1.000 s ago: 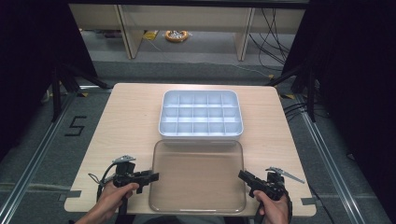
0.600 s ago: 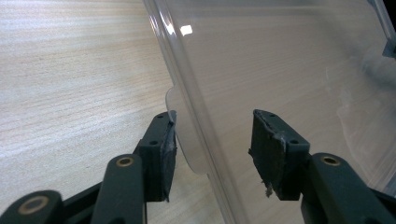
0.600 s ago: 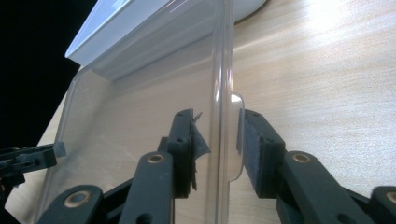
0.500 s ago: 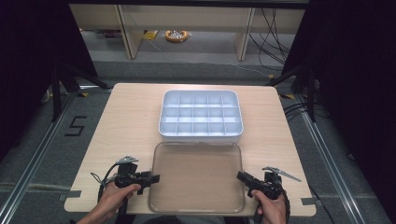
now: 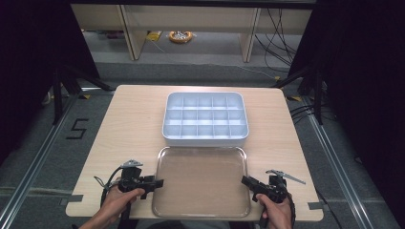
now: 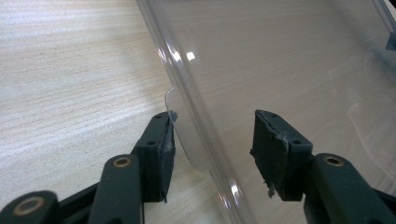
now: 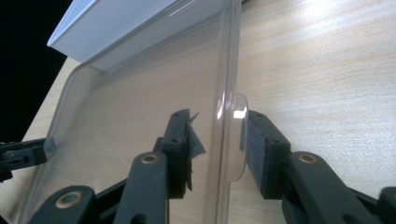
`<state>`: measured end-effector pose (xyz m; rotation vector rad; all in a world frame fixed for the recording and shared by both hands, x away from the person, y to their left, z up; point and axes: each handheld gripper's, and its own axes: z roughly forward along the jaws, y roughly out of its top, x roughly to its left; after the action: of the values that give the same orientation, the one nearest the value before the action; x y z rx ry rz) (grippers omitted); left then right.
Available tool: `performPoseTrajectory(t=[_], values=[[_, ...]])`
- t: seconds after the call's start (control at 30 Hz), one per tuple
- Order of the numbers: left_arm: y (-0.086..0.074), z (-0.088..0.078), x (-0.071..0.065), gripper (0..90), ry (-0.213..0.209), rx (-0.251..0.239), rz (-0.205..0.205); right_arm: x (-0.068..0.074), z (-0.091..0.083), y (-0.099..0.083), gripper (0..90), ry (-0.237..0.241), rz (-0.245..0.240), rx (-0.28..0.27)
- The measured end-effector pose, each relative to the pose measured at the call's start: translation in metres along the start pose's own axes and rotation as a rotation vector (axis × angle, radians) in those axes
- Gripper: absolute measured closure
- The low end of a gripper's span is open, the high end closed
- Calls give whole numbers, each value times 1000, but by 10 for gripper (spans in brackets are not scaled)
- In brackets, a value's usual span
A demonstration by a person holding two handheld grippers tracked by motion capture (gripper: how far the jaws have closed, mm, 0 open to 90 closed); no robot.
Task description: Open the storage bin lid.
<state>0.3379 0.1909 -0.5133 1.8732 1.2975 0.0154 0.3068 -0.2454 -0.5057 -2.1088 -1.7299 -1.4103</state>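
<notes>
**Clear lid set down, both grippers letting go**

The clear plastic lid (image 5: pixel 200 181) lies flat on the wooden table (image 5: pixel 124 124) in the lower middle of the high view, its far edge just beside the white compartment box (image 5: pixel 205 118), which sits empty and uncovered at the centre of the frame.

The left gripper (image 5: pixel 154 182), at the lower left of the high view, straddles the lid's left rim. In the left gripper view its jaws have just been opening: one pad rests against the small tab (image 6: pixel 180 126), the other stands clear over the lid's surface, so nothing is pinched. The right gripper (image 5: pixel 248 182), at the lower right, straddles the opposite rim; in the right gripper view its jaws have also just been opening, with the tab (image 7: pixel 236 135) between them, the pads close but seemingly not clamping.

Judging by this, the lid is off and placed; what seems left is pulling both grippers back from the rim
</notes>
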Motion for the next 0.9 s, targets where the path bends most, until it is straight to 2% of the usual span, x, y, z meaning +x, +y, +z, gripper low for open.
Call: performPoseTrajectory(t=[0.03,0.07,0.1,0.13,0.17,0.2,0.23,0.3,0.33,0.37,0.4,0.43,0.47,0.5,0.57,0.6,0.63,0.7,0.73,0.77,0.8,0.83,0.87,0.9], values=[[0,0,0,485,-1,-1,-1,-2,2,0,630,-14,-31,-21],[0,0,0,486,0,-1,1,-8,3,2,630,1,-105,-38],[0,-1,1,489,4,10,14,-6,2,1,628,-3,-81,-35],[0,-1,1,492,6,11,18,-6,3,1,625,-4,-80,-38],[0,-1,0,495,8,11,21,-8,4,2,623,-7,-104,-48],[0,-1,0,492,8,12,21,-7,3,2,614,-14,-95,-37],[0,-1,0,490,8,11,21,-9,4,3,606,-10,-115,-46],[0,0,-1,490,10,-1,14,-3,3,1,589,-22,-9,8],[0,0,-1,485,10,-2,11,-6,3,1,565,-27,-54,20],[0,-1,0,485,16,7,22,-6,3,1,565,-27,-54,20],[0,-2,1,479,20,3,30,-3,2,1,563,-33,-5,47],[0,-1,0,474,23,-19,13,-5,3,3,573,-59,-56,-21],[1,-2,2,474,24,-7,27,-5,3,3,573,-59,-56,-21],[1,-3,2,470,29,-10,31,-8,-1,7,573,-31,-106,-74],[1,-4,2,466,30,-18,33,-9,-1,8,571,-38,-110,-84],[1,-4,2,460,27,-24,27,-7,-2,7,571,-29,-76,-75],[2,-6,2,459,29,-24,32,-10,-1,7,570,-36,-123,-81],[1,-7,2,456,26,-27,36,-8,0,6,564,-28,-115,-81],[1,-8,1,454,21,-33,32,-2,-2,5,562,-35,-25,-24],[1,-8,1,450,19,-35,32,0,-3,5,559,-26,-3,-16],[1,-10,1,445,14,-33,34,-10,1,7,555,-28,-137,-79],[1,-11,1,440,13,-33,38,-10,1,7,550,-29,-145,-88],[1,-11,1,436,11,-36,42,-14,0,9,545,-32,-198,-90],[1,-11,1,434,6,-39,43,-12,0,8,535,-24,-178,-88]])
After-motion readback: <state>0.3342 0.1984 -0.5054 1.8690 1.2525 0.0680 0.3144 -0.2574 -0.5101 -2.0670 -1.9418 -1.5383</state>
